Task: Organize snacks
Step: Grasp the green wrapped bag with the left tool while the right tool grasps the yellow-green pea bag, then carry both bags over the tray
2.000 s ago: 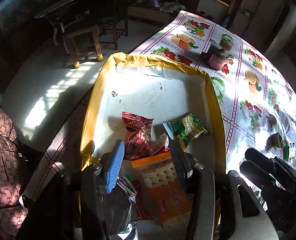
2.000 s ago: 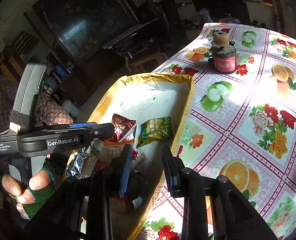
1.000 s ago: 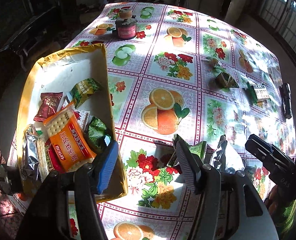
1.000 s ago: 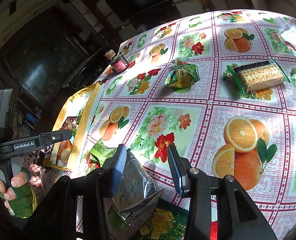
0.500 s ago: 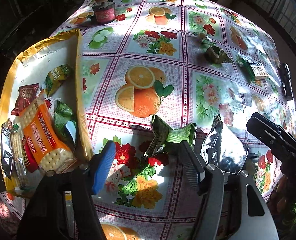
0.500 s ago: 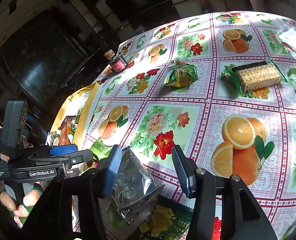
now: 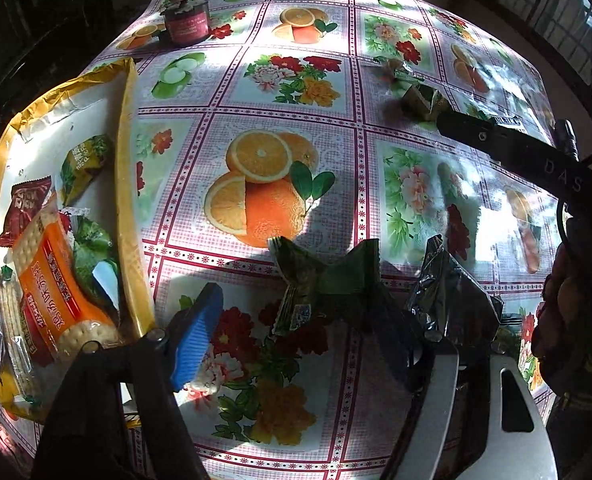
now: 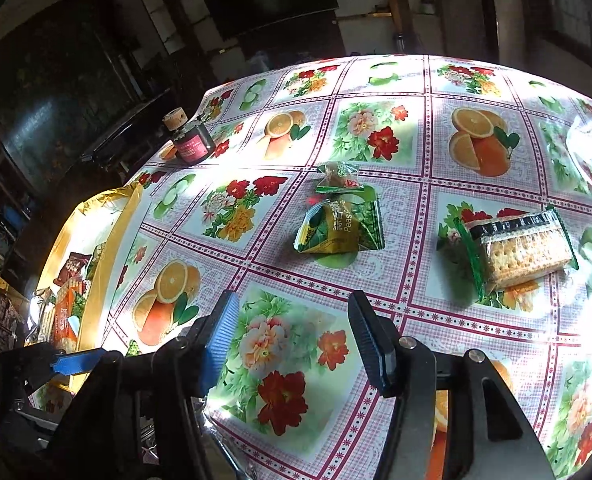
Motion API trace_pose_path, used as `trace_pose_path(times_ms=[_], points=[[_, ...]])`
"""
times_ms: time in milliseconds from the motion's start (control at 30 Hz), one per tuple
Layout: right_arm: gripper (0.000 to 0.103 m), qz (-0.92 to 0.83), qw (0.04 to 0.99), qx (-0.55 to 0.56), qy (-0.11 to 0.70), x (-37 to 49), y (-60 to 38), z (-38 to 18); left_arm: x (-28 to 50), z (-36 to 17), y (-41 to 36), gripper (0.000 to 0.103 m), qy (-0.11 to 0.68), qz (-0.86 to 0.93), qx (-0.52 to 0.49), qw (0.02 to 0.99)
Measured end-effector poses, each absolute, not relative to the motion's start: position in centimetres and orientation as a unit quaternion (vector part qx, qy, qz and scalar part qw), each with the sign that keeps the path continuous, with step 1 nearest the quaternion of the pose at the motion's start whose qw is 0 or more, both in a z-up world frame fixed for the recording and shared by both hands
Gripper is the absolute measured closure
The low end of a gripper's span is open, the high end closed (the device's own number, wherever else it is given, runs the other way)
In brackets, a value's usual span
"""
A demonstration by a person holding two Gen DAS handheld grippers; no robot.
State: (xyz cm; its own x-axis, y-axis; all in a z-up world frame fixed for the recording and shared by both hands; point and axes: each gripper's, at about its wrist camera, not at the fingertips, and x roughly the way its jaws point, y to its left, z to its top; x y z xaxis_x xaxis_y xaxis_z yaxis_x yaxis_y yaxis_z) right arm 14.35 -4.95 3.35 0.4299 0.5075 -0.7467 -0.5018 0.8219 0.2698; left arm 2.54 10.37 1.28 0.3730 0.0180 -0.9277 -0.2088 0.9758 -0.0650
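**Between your left fingers, a half-hidden green packet**

Between your left gripper's spreading fingers lies a dark green snack packet, untouched by the blue pad; the far finger covers its right end. Its long axis runs across the gap. Just beyond that finger, a silver packet is partly cut off. Your right gripper is opening over bare tablecloth; ahead lies a green pea packet.

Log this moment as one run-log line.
left gripper: opening over green snack packet | right gripper: opening, empty | yellow tray: partly filled
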Motion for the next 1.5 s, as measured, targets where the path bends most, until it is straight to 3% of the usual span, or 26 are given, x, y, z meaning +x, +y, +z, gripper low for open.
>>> trace_pose_path(times_ms=[467, 500, 567, 667, 733, 1133, 1500], points=[[0.043, 0.262, 0.846, -0.056, 0.461, 19.9, -2.1, 1.2, 3.6, 0.2, 10.7, 0.023, 0.553, 0.072, -0.055, 0.828], [0.050, 0.263, 0.846, -0.063, 0.460, 19.9, -2.0, 1.2, 3.6, 0.2, 10.7, 0.023, 0.552, 0.073, -0.052, 0.829], [0.054, 0.264, 0.847, -0.065, 0.457, 19.7, -2.1, 1.3, 3.6, 0.2, 10.7, 0.023, 0.549, 0.074, -0.052, 0.831], [0.058, 0.270, 0.848, -0.063, 0.452, 19.1, -2.3, 1.6, 3.5, 0.5, 10.6, 0.042, 0.543, 0.072, -0.050, 0.835], [0.059, 0.278, 0.848, -0.054, 0.449, 18.6, -2.6, 1.9, 3.5, 0.8, 10.5, 0.064, 0.544, 0.071, -0.050, 0.834], [0.060, 0.347, 0.851, 0.010, 0.393, 10.2, -5.4, 7.5, 0.8, 3.9, 11.0, 0.067, 0.502, 0.130, -0.047, 0.854], [0.060, 0.378, 0.842, 0.022, 0.384, 4.5, -6.3, 8.9, -3.5, 8.5, 12.0, 0.067, 0.447, 0.153, -0.047, 0.880]])
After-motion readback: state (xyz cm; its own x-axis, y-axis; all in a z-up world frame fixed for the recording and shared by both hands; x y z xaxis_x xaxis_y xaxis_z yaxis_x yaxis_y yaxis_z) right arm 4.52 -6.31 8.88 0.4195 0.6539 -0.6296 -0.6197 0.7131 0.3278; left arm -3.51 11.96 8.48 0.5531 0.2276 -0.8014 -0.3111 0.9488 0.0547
